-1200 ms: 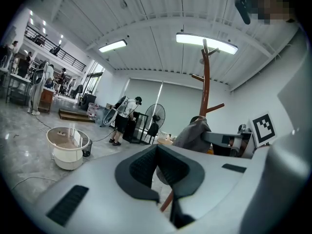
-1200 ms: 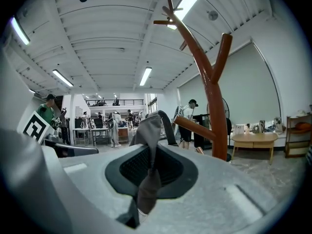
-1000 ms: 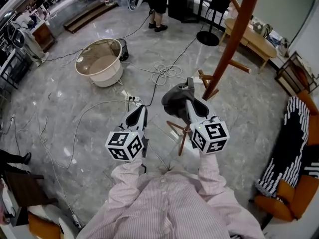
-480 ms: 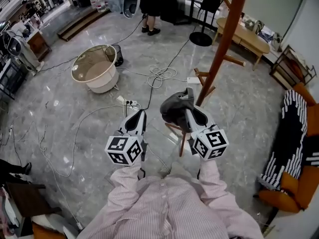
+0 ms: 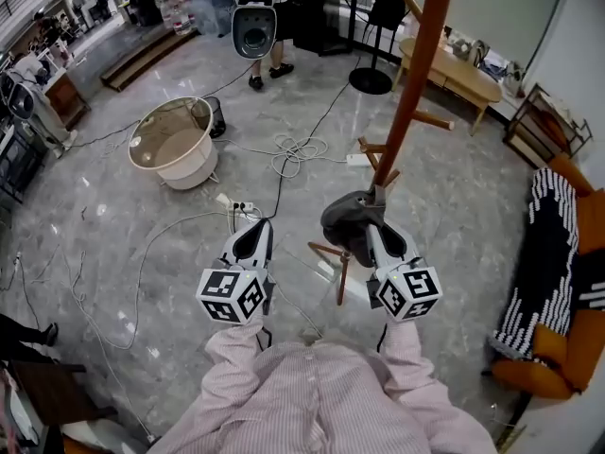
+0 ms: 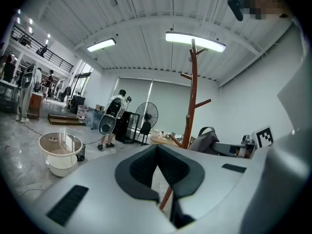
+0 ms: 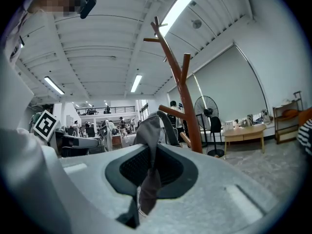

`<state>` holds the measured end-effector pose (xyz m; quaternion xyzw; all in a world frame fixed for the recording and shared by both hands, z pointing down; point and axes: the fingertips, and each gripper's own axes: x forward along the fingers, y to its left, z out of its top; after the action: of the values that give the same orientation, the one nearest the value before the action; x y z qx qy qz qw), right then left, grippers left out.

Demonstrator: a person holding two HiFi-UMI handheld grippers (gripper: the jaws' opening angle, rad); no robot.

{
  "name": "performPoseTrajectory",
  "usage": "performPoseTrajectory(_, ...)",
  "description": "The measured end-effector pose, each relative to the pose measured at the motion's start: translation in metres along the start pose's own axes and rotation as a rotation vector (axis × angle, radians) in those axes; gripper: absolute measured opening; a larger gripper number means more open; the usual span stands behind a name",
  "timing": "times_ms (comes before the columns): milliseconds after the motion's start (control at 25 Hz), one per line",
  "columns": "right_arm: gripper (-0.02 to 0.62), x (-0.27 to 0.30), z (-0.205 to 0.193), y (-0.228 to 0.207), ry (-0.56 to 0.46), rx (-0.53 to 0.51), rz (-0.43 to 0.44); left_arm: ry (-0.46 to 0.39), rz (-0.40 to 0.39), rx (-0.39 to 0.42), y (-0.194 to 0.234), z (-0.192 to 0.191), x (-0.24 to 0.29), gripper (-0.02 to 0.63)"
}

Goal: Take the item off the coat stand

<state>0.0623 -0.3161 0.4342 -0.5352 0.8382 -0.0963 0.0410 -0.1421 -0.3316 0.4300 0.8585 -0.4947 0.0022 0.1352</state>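
Observation:
A brown wooden coat stand (image 5: 417, 69) rises just beyond my right hand, its bare pegs showing in the left gripper view (image 6: 193, 96) and the right gripper view (image 7: 181, 94). My right gripper (image 5: 374, 218) is shut on a grey cap (image 5: 348, 218), which hangs free of the stand near its base. The cap's fabric (image 7: 147, 130) runs down between the pads of the right gripper (image 7: 147, 165). My left gripper (image 5: 257, 225) is held beside it at the left, jaws together with nothing in them (image 6: 157, 152).
The stand's splayed feet (image 5: 333, 256) lie below the grippers. A round white tub (image 5: 176, 143), cables (image 5: 297, 147) and a power strip (image 5: 240, 207) are on the marble floor. A person (image 5: 261, 19) stands at the back. Right: wooden table (image 5: 454, 64), orange chair with striped cloth (image 5: 548, 253).
The right gripper has brought the cap slightly down and nearer to me, still gripped. The head view has swung, so the floor and stand sit differently. The left gripper stays shut.

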Motion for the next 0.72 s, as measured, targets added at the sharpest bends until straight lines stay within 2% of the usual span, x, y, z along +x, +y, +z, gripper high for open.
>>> performPoseTrajectory(200, 0.028, -0.01, 0.003, -0.015, -0.012, 0.014, -0.033, -0.003, 0.0, 0.018, -0.005, 0.004, 0.003, 0.002)
performPoseTrajectory(720, 0.028, -0.018, 0.014, -0.029, -0.025, -0.004, -0.016, -0.02, 0.015, 0.028, -0.023, 0.01, 0.014, 0.002)
